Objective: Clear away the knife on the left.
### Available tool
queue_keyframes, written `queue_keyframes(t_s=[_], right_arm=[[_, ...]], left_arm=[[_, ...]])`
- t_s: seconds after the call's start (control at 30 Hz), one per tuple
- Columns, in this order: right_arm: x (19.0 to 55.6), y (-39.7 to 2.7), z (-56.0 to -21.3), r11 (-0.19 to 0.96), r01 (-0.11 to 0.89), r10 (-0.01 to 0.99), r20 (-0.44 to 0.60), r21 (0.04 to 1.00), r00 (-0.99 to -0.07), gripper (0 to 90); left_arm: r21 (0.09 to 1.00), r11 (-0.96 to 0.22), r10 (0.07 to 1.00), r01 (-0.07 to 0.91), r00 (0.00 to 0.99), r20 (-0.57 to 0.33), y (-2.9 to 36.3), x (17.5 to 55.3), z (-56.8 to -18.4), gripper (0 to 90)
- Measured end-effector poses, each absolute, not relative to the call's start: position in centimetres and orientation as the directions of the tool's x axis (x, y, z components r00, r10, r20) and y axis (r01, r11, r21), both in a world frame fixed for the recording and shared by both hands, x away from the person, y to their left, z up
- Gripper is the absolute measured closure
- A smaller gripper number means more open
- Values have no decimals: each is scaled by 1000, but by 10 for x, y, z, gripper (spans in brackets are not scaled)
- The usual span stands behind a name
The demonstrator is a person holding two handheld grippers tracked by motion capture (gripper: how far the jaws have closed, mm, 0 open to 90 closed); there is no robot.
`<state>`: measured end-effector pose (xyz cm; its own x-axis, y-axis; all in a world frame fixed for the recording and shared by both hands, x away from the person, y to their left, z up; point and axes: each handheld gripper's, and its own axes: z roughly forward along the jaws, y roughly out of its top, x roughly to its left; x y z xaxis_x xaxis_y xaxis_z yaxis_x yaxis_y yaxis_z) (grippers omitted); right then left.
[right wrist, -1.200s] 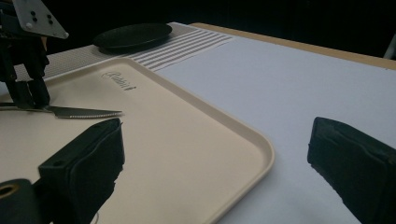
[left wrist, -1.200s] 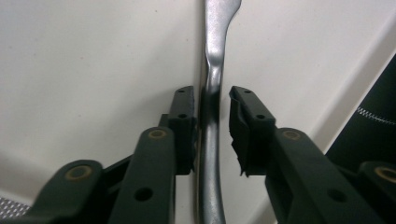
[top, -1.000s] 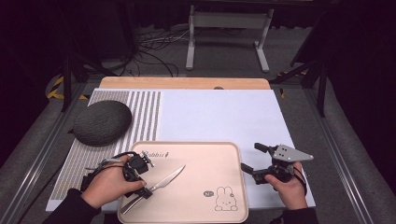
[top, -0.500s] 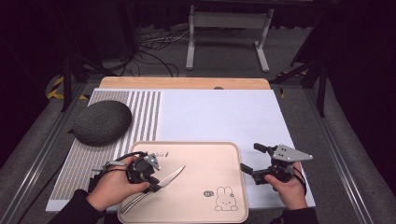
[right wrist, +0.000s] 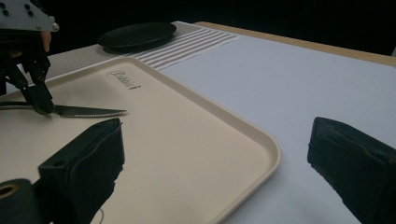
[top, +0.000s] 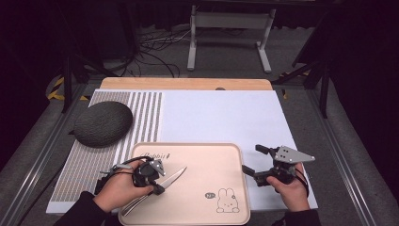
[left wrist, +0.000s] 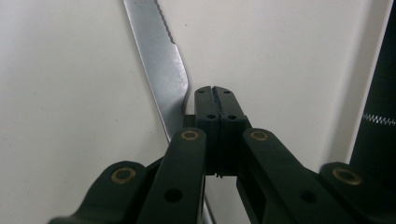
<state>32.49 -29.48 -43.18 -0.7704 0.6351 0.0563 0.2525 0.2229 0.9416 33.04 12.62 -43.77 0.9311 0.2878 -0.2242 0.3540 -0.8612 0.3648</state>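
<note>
Pink tray, silver knife, black grippers

I'm looking at a pale pink tray [top: 207, 160] showing a printed rabbit [top: 227, 200], a silver serrated knife [top: 165, 181], a dark grey speckled dish [top: 103, 124], and a white mat [top: 221, 117] carrying grey stripes and dots along its left edge.

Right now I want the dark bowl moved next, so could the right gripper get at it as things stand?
Probably yes, though it's a long reach. The right gripper stands open beside the tray, and the bowl sits across the table at far left. Only flat tray and bare mat lie between; the left gripper stays low by the knife.
</note>
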Motion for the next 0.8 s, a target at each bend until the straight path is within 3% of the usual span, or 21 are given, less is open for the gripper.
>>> queue_keyframes(t_s=[0.8], right_arm=[[325, -295, -432, 227, 253, 634, 54, 940, -771, 47]], left_arm=[[354, -839, 353, 414, 908, -226, 143, 336, -442, 900]])
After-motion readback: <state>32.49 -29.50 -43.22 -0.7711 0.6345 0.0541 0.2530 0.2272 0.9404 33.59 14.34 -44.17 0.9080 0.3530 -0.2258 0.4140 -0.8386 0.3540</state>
